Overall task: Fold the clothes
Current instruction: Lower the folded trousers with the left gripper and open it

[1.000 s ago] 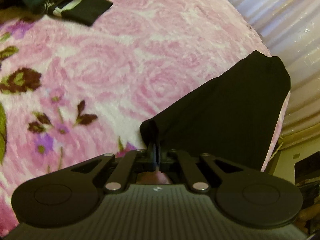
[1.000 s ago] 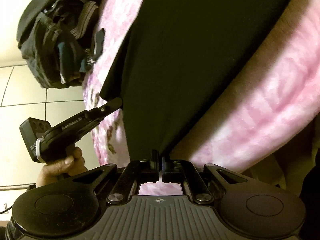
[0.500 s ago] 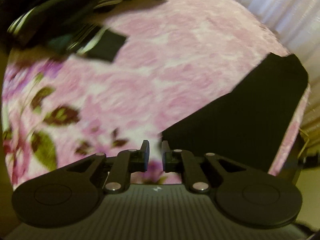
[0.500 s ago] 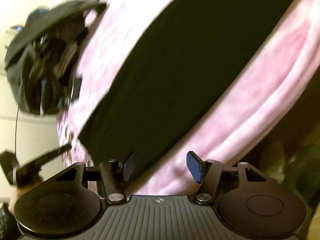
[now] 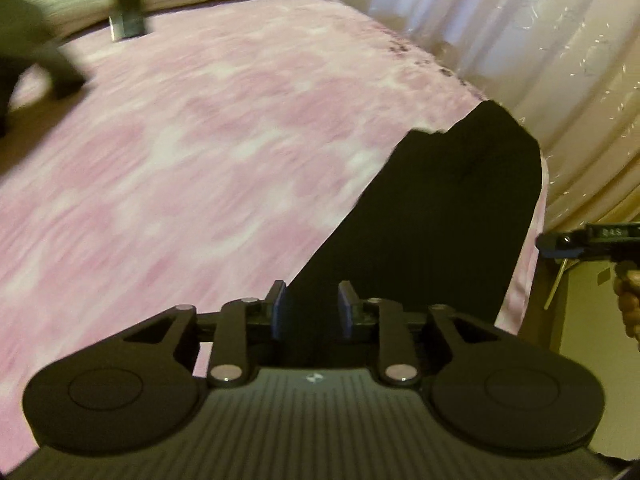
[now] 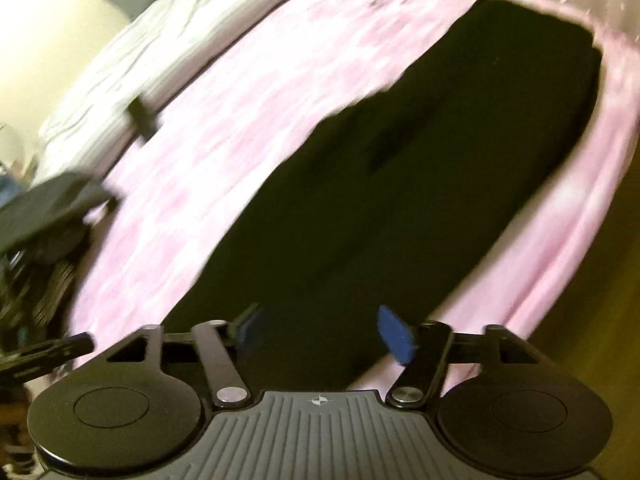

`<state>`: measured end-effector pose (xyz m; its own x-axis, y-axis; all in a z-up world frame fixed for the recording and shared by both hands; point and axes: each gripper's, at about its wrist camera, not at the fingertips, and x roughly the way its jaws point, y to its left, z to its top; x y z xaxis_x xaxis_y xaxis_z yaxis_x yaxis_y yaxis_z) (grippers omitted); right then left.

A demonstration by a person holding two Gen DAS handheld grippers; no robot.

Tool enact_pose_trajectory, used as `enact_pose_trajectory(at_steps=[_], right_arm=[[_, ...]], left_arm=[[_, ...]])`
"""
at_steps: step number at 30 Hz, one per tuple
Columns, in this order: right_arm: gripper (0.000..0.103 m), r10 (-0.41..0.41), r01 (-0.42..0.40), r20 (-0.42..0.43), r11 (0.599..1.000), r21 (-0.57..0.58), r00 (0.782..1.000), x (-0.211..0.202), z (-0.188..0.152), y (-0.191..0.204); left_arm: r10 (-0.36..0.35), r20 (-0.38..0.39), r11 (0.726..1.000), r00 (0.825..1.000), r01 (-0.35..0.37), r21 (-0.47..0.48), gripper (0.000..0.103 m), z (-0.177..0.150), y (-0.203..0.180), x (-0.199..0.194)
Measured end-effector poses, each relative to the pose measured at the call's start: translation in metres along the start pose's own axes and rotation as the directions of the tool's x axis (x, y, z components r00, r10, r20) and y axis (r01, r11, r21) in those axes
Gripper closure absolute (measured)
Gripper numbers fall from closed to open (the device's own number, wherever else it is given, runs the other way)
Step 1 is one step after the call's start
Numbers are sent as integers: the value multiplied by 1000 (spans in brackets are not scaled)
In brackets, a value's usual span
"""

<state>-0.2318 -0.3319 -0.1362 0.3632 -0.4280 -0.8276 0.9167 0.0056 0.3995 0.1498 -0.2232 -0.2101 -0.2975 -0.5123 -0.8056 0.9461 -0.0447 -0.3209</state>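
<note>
Black garment (image 6: 400, 184) lies flat on the pink blanket (image 5: 208, 152). Left gripper (image 5: 311, 310) and right gripper (image 6: 320, 330) above it, jaws just opened, apart, nothing gripped.

The left gripper (image 5: 311, 308) points steeply down, its jaws a narrow gap apart after just opening; nothing is pinched between its blue pads (image 5: 277, 312). The right gripper (image 6: 324, 330) also tilts steeply down, jaws spread wide after just opening, with nothing gripped between its pads (image 6: 394, 334). In the left wrist view the right gripper shows at the right edge, a hand (image 5: 628, 300) wrapped around its handle.
</note>
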Motion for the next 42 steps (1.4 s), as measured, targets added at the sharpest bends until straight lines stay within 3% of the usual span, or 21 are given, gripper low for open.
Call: enact_pose_trajectory(at_steps=[4,8,12,17,19,23,27,30,34,36,38,39,42], right_arm=[[30,-56,55,28,998,32,998,8,95,-86],[30,-155,153,64,988,29,986,5,165,-156],[30,-239,241,97,970,-17,966,4,207,-201],[30,-226,252,143,944,-212,964,12,240,-209],[30,-227,252,123,936,-245,966,25,252,-212],[30,-263,262,32,929,-262,964,59,264,-240],[31,-294,292,-1,949,-116,956,53,250,-273],[31,-292,291,-8,955,-48,956,47,240,-277],[32,-334,333,1,939,-88,943,50,240,-267],[32,-351,349,0,931,-111,936,52,241,-264],[32,-355,352,-4,929,-113,935,55,242,-265],[32,-356,353,-6,929,-112,934,56,241,-266],[32,-357,354,-7,929,-103,934,58,241,-269]], left_arm=[[-36,-53,999,998,37,15,78,73,-58,89],[-68,-108,993,992,78,89,77,139,-105,164],[-61,-167,974,984,95,203,74,184,-133,222],[-93,-260,970,961,146,195,65,209,-139,281],[-115,-283,969,952,170,178,64,215,-138,292],[-147,-313,972,938,195,128,64,217,-132,301],[-199,-328,971,923,231,61,64,217,-121,303],[-247,-341,966,907,258,-12,64,215,-111,310],[-304,-361,953,882,285,-107,67,214,-103,323],[-319,-379,948,868,296,-119,77,216,-103,326],[-318,-399,947,860,310,-88,100,218,-107,320],[-314,-389,946,866,319,-54,102,219,-109,313],[-272,-269,962,924,264,-67,102,221,-96,289]])
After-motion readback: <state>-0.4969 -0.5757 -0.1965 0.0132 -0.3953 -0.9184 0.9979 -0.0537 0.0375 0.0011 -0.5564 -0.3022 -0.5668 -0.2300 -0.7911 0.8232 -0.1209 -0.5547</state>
